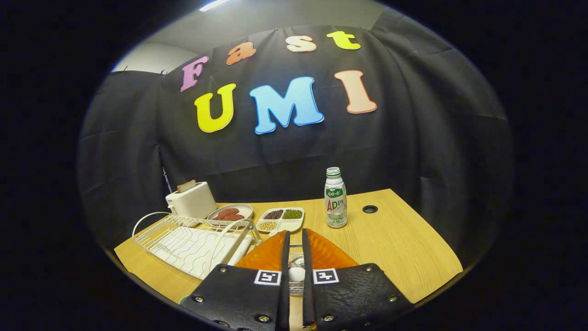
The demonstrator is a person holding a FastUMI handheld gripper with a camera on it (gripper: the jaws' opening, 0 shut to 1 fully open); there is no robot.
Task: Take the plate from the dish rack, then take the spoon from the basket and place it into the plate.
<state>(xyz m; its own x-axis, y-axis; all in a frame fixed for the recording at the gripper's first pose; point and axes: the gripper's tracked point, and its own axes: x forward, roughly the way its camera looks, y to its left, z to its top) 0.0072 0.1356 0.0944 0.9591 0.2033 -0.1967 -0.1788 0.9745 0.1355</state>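
My gripper (pixel 295 236) stands low over the near part of the wooden table (pixel 404 248), its fingers (pixel 275 257) only a narrow gap apart. In that gap sits the white rounded end of the spoon (pixel 296 274), touching both fingers, with the wires of the small basket (pixel 296 290) around and under it. A shiny metal piece (pixel 297 262) lies just ahead of the white end. The white wire dish rack (pixel 193 241) stands left of the fingers with no plate standing in it.
Beyond the rack are a white toaster (pixel 190 200) with a slice in it, a plate of red food (pixel 230 213) and a divided dish of beans (pixel 280 219). A drink bottle (pixel 336 197) stands ahead to the right, near a round cable hole (pixel 370 209).
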